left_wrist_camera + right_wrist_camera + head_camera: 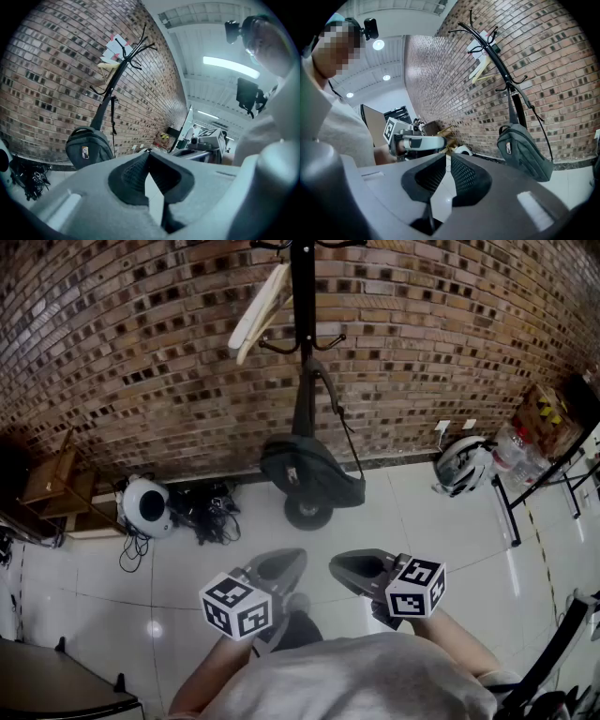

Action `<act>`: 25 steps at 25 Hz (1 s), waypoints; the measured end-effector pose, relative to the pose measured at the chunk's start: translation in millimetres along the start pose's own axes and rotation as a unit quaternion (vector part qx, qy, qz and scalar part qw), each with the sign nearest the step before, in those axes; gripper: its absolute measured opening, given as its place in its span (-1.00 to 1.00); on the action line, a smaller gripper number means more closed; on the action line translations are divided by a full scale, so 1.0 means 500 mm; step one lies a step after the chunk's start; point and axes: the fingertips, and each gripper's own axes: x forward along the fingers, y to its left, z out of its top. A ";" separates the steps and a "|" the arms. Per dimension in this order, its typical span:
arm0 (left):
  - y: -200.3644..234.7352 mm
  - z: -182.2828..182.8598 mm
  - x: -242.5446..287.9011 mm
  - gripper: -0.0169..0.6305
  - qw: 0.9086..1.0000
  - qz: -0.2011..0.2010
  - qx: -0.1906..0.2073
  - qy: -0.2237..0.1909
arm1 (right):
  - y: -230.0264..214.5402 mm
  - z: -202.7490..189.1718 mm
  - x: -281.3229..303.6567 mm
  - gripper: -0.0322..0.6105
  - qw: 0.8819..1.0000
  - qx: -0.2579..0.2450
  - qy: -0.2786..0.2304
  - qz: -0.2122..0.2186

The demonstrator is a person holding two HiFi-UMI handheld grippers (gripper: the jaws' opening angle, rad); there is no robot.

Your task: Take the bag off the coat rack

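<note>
A dark grey sling bag [309, 470] hangs by its strap from a hook of the black coat rack [302, 334], which stands against the brick wall. The bag's body rests low, just above the rack's round base [307, 513]. Both grippers are held close to my body, well short of the bag. My left gripper [289, 561] and right gripper [343, 564] point toward the rack, jaws together and holding nothing. In the left gripper view the bag [88, 149] is at the left beyond the shut left gripper [149, 153]. In the right gripper view the bag [522, 152] hangs at the right, beyond the right gripper [446, 157].
A pale wooden hanger [261, 310] hangs high on the rack. A white helmet [145, 507] and tangled cables [202, 514] lie at the left by a wooden shelf [52, 486]. Another helmet [461, 465] and a black metal frame [534, 486] stand at the right.
</note>
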 end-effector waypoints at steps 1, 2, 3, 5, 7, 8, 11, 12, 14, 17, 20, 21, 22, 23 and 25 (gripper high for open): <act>0.033 0.020 0.003 -0.96 1.000 -0.005 -0.004 0.002 | -0.015 0.025 0.029 -0.78 1.000 0.001 -0.006 -0.003; 0.064 0.042 0.007 -0.96 1.000 -0.010 -0.006 0.003 | -0.030 0.050 0.057 -0.75 1.000 0.001 -0.011 -0.007; 0.093 0.065 0.011 -0.96 1.000 -0.016 -0.005 0.004 | -0.045 0.077 0.084 -0.73 1.000 -0.001 -0.016 -0.010; 0.146 0.116 0.018 -0.96 1.000 -0.026 0.003 0.004 | -0.074 0.129 0.131 -0.74 1.000 -0.007 -0.022 -0.018; 0.195 0.159 0.024 -0.96 1.000 -0.028 0.011 0.003 | -0.103 0.172 0.168 -0.81 0.999 -0.009 -0.024 -0.025; 0.218 0.174 0.028 -0.96 1.000 -0.027 0.012 0.003 | -0.117 0.187 0.182 -0.85 0.999 -0.008 -0.025 -0.029; 0.267 0.197 0.043 -0.96 0.999 -0.032 0.010 0.011 | -0.156 0.214 0.212 -0.90 0.999 -0.001 -0.031 -0.043; 0.276 0.202 0.048 -0.96 0.999 -0.037 0.009 0.014 | -0.166 0.220 0.219 -0.90 0.998 0.002 -0.032 -0.046; 0.289 0.211 0.058 -0.96 0.999 -0.045 0.008 0.018 | -0.182 0.231 0.231 -0.90 0.998 0.006 -0.032 -0.050; 0.310 0.223 0.070 -0.96 0.998 -0.052 0.005 0.025 | -0.206 0.257 0.239 -0.85 0.997 0.004 -0.037 -0.063; 0.323 0.245 0.082 -0.96 0.998 -0.061 0.011 0.024 | -0.244 0.302 0.232 -0.64 0.994 -0.011 -0.066 -0.092; 0.328 0.253 0.086 -0.96 0.998 -0.064 0.013 0.022 | -0.264 0.319 0.229 -0.60 0.991 -0.018 -0.077 -0.106; 0.334 0.258 0.090 -0.96 0.998 -0.066 0.013 0.021 | -0.288 0.335 0.227 -0.55 0.989 -0.024 -0.086 -0.120; 0.341 0.262 0.094 -0.96 0.998 -0.066 0.010 0.019 | -0.313 0.350 0.227 -0.53 0.986 -0.031 -0.093 -0.133; 0.360 0.264 0.098 -0.96 0.998 -0.062 0.003 0.019 | -0.368 0.377 0.236 -0.46 0.981 -0.049 -0.098 -0.163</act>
